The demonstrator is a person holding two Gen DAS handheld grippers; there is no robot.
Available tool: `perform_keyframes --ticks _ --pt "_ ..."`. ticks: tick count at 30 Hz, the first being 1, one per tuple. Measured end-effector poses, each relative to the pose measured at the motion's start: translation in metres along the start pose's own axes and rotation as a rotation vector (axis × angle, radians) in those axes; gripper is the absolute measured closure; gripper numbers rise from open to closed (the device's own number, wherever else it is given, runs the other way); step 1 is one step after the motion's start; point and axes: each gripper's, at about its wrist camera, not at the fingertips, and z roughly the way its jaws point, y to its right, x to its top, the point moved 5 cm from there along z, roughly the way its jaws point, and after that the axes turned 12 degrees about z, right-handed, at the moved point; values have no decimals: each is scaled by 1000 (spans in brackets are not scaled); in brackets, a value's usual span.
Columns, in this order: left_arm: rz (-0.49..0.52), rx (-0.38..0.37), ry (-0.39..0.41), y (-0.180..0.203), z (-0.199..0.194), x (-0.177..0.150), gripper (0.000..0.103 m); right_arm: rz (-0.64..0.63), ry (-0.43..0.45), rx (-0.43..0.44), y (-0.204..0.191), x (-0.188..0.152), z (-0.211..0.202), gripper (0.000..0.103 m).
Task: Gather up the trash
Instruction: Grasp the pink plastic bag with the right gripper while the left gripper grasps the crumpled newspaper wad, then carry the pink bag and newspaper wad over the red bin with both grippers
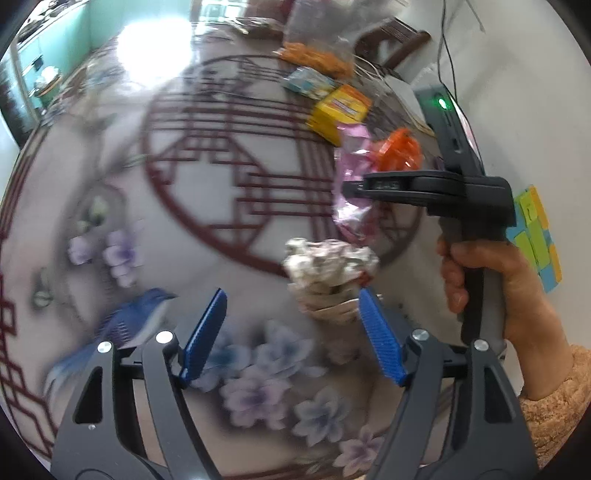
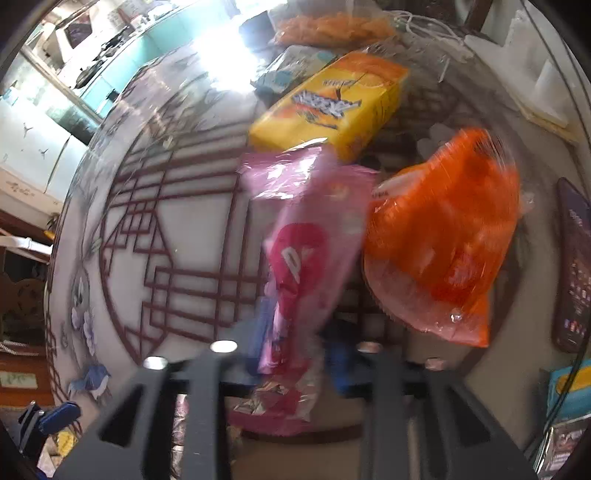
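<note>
The left gripper (image 1: pixel 291 332) hung over the worktop (image 1: pixel 207 206), a glossy round top printed with a dark red lattice, pale flowers and a blue bird; its blue fingers (image 1: pixel 205 334) stood well apart with nothing between them; a crumpled wad of whitish wrapper (image 1: pixel 328 271) lay on the worktop just ahead of the fingertips, closer to the right-hand finger, and whether it touched that finger could not be told through the blur.

The right gripper (image 1: pixel 351 186), seen from the left wrist view and held by a hand (image 1: pixel 495 291) in a fuzzy tan sleeve (image 1: pixel 557 402), had its fingers drawn together on a pink plastic wrapper (image 2: pixel 306 243); in the right wrist view that wrapper ran up from between the fingers, with a red patch on it, and its lower end was pinched there.

Beyond the pink wrapper sat an orange plastic bag (image 2: pixel 443 236) to its right and a yellow packet (image 2: pixel 332 107) behind it, both near it; further back lay a bag of orange snacks (image 2: pixel 332 26); a dark phone (image 2: pixel 574 266) lay at the worktop's right edge.
</note>
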Motion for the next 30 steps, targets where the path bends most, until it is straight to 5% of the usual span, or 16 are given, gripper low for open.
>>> perform_keyframes --ticks 15,22,30 --pt "-10 -32 -119 27 70 13 29 -50 123 115 0 19 -62 86" --pt "-45 -44 -140 13 75 13 54 -70 111 120 -11 19 -59 86" --pt "-22 -1 -55 -2 42 19 59 -117 134 146 -41 12 -68 86"
